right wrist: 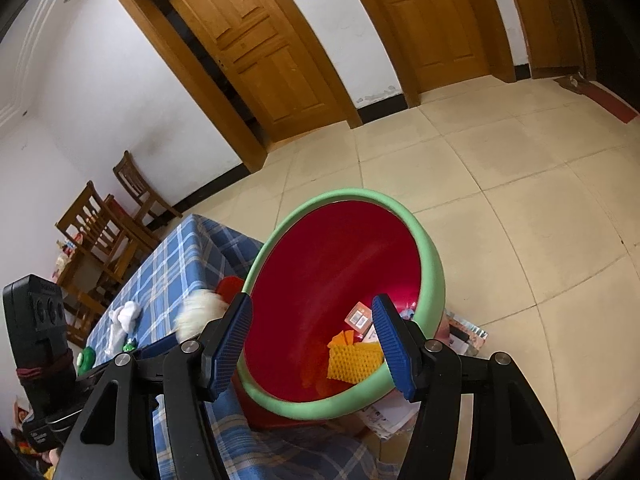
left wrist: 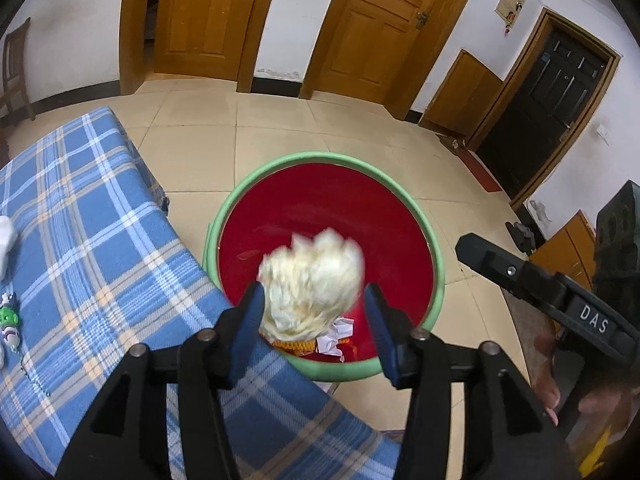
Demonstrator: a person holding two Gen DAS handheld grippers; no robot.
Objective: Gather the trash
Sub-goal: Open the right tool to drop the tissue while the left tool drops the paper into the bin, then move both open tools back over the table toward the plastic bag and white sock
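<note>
A red trash bin with a green rim (left wrist: 436,256) stands on the floor beside the table; it also shows in the right wrist view (right wrist: 434,264). A crumpled white paper wad (left wrist: 312,280), motion-blurred, is in the air between the spread fingers of my left gripper (left wrist: 316,322), over the bin's mouth. It shows as a white blur (right wrist: 196,314) in the right wrist view. My left gripper is open. My right gripper (right wrist: 312,344) is open and empty above the bin. Yellow mesh packing (right wrist: 352,360) and paper scraps lie inside the bin.
A table with a blue plaid cloth (left wrist: 88,216) is at the left, with a white wad (right wrist: 126,316) and small green toys (left wrist: 9,316) on it. Wooden chairs (right wrist: 100,220) stand behind. Papers (right wrist: 464,332) lie on the tiled floor by the bin.
</note>
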